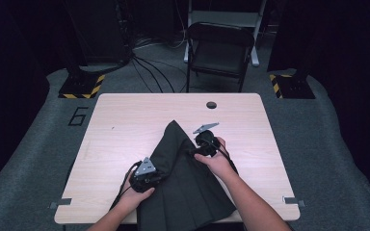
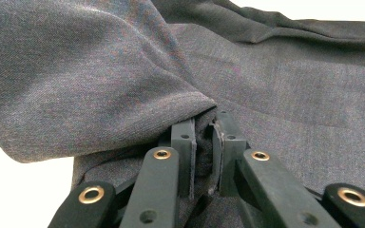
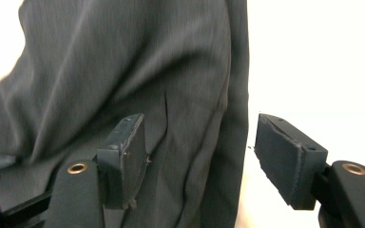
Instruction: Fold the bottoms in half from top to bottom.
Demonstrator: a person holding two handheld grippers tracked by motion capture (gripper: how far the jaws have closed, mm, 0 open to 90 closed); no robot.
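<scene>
Pale table [image 1: 125, 125]: limp cloth [image 1: 183, 183] near its front edge, my left gripper [image 2: 204, 137] clenched on a fold, right gripper [image 3: 197, 156] released; I'd pinch hems.

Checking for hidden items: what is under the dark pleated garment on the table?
Around the dark pleated garment only bare wooden table shows. Whatever lies beneath the cloth is covered; its lower edge hangs past the table's near edge.

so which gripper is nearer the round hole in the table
Right. The right gripper sits just below the hole, over the dark cloth; the left gripper is nearer the front edge.
</scene>
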